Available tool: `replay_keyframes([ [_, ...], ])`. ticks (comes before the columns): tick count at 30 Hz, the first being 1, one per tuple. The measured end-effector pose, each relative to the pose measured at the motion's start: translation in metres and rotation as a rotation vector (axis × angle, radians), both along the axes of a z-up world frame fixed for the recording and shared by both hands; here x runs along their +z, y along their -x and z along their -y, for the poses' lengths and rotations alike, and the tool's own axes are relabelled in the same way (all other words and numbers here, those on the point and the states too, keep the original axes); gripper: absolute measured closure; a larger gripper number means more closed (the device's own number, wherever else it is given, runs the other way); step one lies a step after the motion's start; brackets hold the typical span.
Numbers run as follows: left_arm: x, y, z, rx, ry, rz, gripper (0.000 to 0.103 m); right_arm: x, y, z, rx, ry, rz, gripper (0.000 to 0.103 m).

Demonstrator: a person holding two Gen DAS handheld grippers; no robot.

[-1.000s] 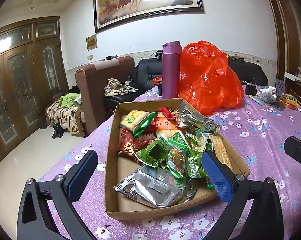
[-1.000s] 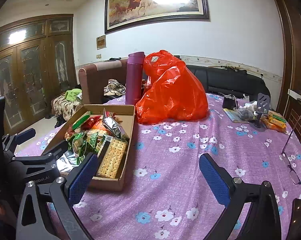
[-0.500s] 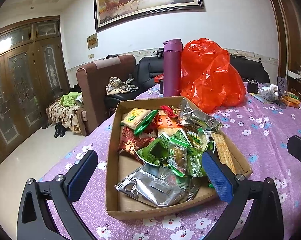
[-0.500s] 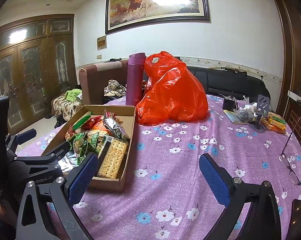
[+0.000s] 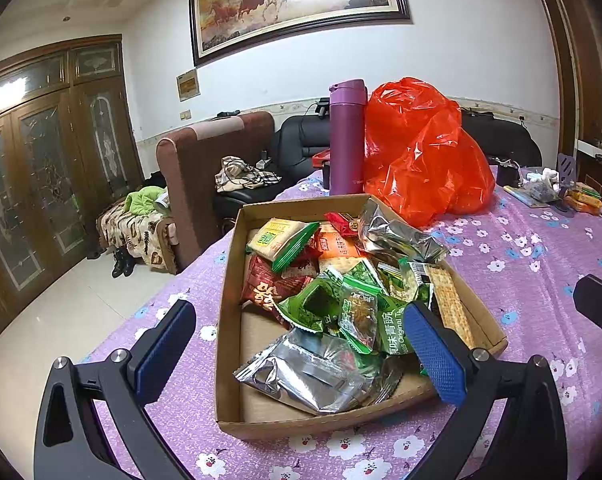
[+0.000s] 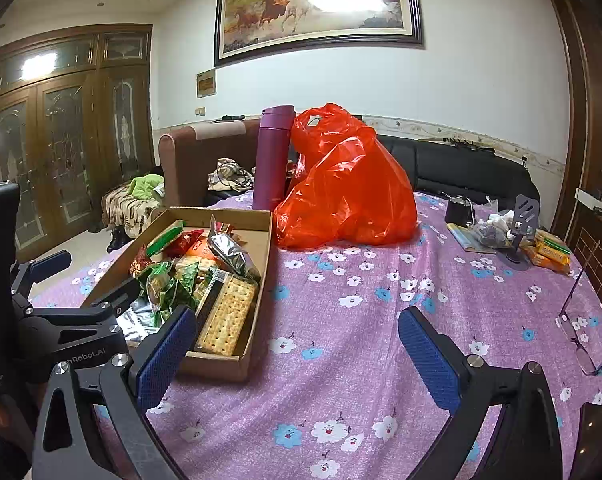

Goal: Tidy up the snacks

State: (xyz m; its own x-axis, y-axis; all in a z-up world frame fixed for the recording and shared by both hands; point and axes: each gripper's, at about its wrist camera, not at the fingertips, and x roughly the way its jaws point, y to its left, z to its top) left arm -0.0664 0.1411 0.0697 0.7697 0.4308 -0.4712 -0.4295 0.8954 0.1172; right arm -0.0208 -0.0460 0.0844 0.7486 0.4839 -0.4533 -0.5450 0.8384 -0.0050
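The table (image 6: 341, 360), under its purple flowered cloth, filled most of what both cameras saw. On its left part, as I faced it, lay the cardboard box (image 5: 229, 320), long axis running away from me toward the purple flask (image 5: 347, 136) and the red plastic bag (image 5: 417, 152) just behind its far end. The snacks were heaped loose inside it and tangled over one another, none yet sorted out of the heap.

The box lay straight ahead of my left gripper (image 5: 301, 352) and below it, near end closest. From my right gripper (image 6: 297, 352) it lay off to the left, with only bare cloth in front. So I judged the left hand much the nearer, and the right better kept for receiving or steadying.

In the box, the cracker sleeve (image 6: 225, 320) lay flat along the right wall, lengthways with the box. The silver packet (image 5: 305, 372) lay crumpled at the near end, directly between my left fingers' line of reach, with the green packets (image 5: 357, 312) piled just beyond it.

My left gripper hung with its jaws spread wide, holding nothing, tilted slightly down over the near rim. My right gripper was likewise wide apart and empty, level above the cloth, just beside the left tool's body.
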Motion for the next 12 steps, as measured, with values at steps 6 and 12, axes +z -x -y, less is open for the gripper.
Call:
replay_keyframes([
  [6,0.005,0.009,-0.001,0.053,-0.042,0.036,0.000,0.001,0.000,0.000,-0.002,0.003,-0.001,0.001],
  [12,0.007,0.014,0.002,0.097,-0.089,0.051,0.000,0.000,-0.005,0.003,-0.017,-0.003,-0.011,0.001],
])
